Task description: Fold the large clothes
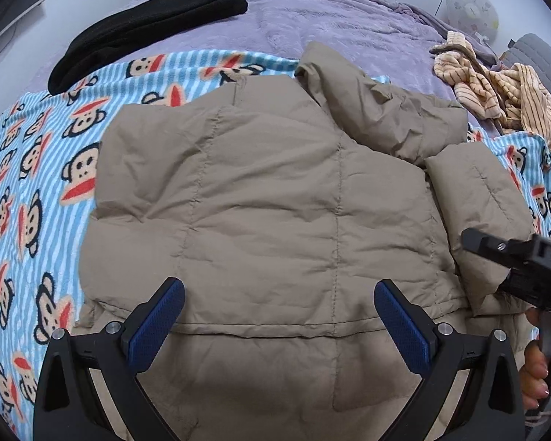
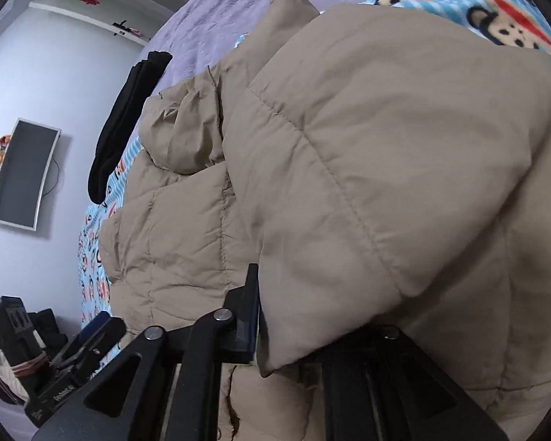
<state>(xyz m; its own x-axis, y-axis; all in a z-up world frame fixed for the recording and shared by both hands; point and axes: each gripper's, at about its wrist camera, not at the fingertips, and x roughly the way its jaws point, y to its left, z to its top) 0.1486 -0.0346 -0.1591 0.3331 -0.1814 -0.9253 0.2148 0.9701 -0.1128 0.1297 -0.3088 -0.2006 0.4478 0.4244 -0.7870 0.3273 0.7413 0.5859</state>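
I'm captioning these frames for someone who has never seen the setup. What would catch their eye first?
A big puffy tan quilted jacket fills the middle, spread on a blue striped fleece blanket printed with cartoon monkey faces. The left tongs hover open over its near hem, while the right tongs have a padded sleeve draped between their fingers. A black folded garment lies farther back on the lilac bedspread.

This is a bedroom in a home. A bed (image 1: 312, 18) covered in a purple fleece spread fills most of the view, with a blue striped cartoon-monkey blanket (image 1: 36, 183) laid over it. Loose clothing lies about: a black garment (image 1: 147, 22) and striped tan clothes (image 1: 496, 92). A flat screen (image 2: 24, 174) hangs on the pale wall, below white shelves (image 2: 92, 18).
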